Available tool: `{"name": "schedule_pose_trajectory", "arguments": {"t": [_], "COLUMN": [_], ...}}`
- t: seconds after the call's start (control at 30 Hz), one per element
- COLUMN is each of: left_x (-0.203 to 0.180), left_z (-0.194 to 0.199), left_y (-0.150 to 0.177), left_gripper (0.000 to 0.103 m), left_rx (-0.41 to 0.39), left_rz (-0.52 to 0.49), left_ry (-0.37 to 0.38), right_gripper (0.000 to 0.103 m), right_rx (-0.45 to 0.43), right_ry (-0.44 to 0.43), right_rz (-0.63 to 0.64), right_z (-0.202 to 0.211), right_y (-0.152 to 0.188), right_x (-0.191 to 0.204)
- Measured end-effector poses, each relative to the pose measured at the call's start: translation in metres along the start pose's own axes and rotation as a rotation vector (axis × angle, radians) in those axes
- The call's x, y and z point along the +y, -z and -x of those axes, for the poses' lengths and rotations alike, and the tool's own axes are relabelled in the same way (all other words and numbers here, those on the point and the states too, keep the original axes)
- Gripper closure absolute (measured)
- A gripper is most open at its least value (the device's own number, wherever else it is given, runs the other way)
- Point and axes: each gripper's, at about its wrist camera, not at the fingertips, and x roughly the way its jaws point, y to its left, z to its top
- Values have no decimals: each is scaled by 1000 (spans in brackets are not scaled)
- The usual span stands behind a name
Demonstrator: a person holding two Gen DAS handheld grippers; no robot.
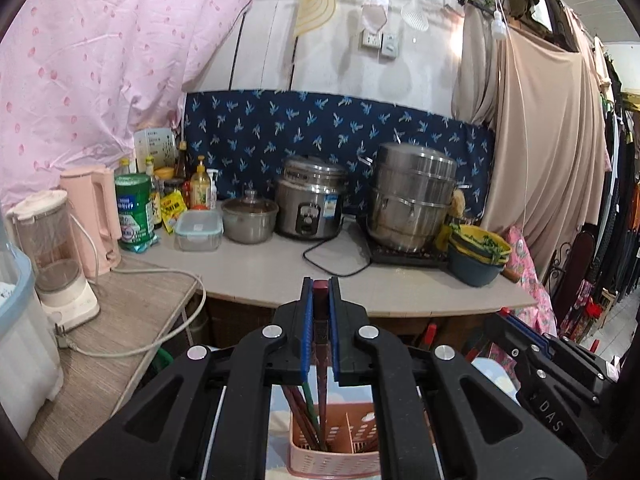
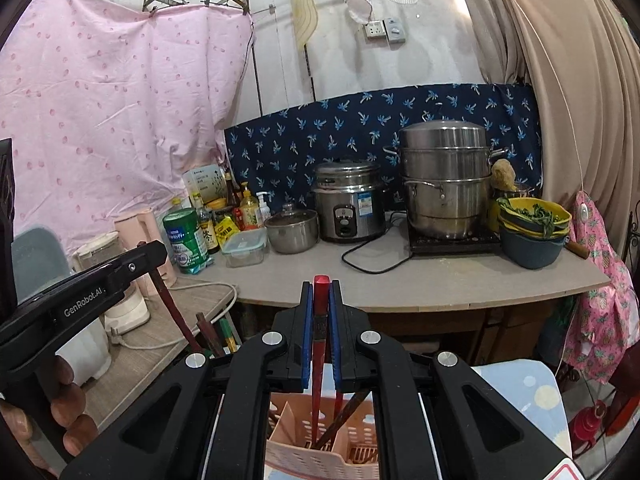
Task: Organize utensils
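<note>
A dark maroon chopstick (image 1: pixel 320 312) stands nearly upright, pinched between the closed jaws of the left gripper (image 1: pixel 320 286), its top end just above the blue pads and its lower end reaching down among the other chopsticks in the pink slotted utensil holder (image 1: pixel 336 450) directly below. A brighter red chopstick (image 2: pixel 320 320) is clamped the same way in the right gripper (image 2: pixel 321 284), whose jaws are also closed on it, its long axis running steeply down into a compartment of the same holder (image 2: pixel 320 452). In each case the holder lies straight beneath the jaws, so the coming move likely turns on keeping each stick in line with its compartment as it travels up or down. The two grippers sit side by side and close together; in the right wrist view the left one shows at the left edge, a person's hand (image 2: pixel 60 396) around its handle. Ahead, the desk (image 1: pixel 260 276) has bare room along its near edge, with the rice cooker (image 1: pixel 310 204), steamer pot (image 1: pixel 412 200) and stacked bowls (image 1: pixel 476 256) well back.
</note>
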Motion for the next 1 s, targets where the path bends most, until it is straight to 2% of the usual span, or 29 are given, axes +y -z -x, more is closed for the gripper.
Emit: {"name": "schedule_pose_trajectory", "arguments": {"t": [0.13,0.2,0.23,0.27,0.3,0.63,0.9,1.0], "left_x": [2,4,5,6,6,-1,-9,-8], "left_z": [-5,-6,-6,-5,-3,37,60,69], "left_y": [13,16,18,21,22,45,71,79], "left_gripper": [96,91,86,69,57,55,55,55], "left_rx": [30,45,57,63,60,72,120,136], "left_rz": [3,11,18,27,33,-13,-63,-62], "left_ry": [7,-10,-7,-10,-18,-28,-64,-70], "right_gripper": [94,93,90,82,75,61,58,52], "right_rx": [27,38,35,37,34,9,47,63], "right_ry": [3,6,13,15,17,57,61,70], "right_rz": [-7,-2,0,4,6,70,46,39], "right_z": [-5,-4,-1,0,4,55,84,93], "right_y": [14,18,20,21,22,45,69,79], "right_x": [-3,-3,-3,-3,-3,11,12,11]}}
